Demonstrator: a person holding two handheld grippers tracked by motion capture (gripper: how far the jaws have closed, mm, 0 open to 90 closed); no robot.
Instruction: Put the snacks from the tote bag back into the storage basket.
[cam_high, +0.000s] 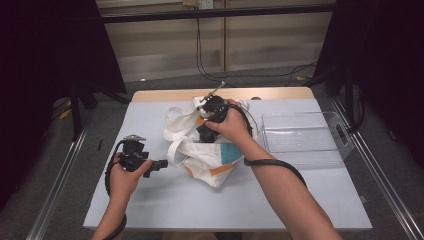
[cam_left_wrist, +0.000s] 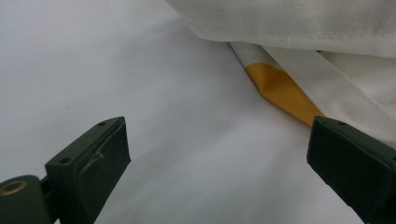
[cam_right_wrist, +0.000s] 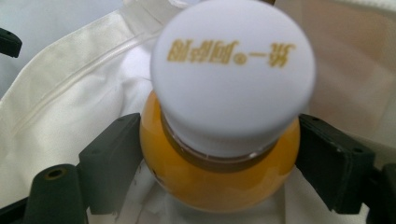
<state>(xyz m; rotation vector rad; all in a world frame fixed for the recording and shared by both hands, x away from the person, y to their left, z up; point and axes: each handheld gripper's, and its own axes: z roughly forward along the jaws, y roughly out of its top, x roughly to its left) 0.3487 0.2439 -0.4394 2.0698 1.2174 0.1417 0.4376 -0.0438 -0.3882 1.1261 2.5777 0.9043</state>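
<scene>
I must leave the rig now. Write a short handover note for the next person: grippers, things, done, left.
Right hand-held gripper: jaws against both sides of the orange bottle with white cap, above the white cloth bag.
Left hand-held gripper: open, empty, low over the table beside the bag's edge.
Clear bin: at the right, nothing visible inside.
Done: bottle gripped.
Left: likely move the bottle between bag and bin; direction unclear.

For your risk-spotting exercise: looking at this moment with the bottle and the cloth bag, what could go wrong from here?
1. The right gripper holds the bottle on its rounded shoulder below the white cap; it might slip.
2. The cloth bag lies loose and crumpled; the left gripper is open beside it, so it may drag along.
</scene>
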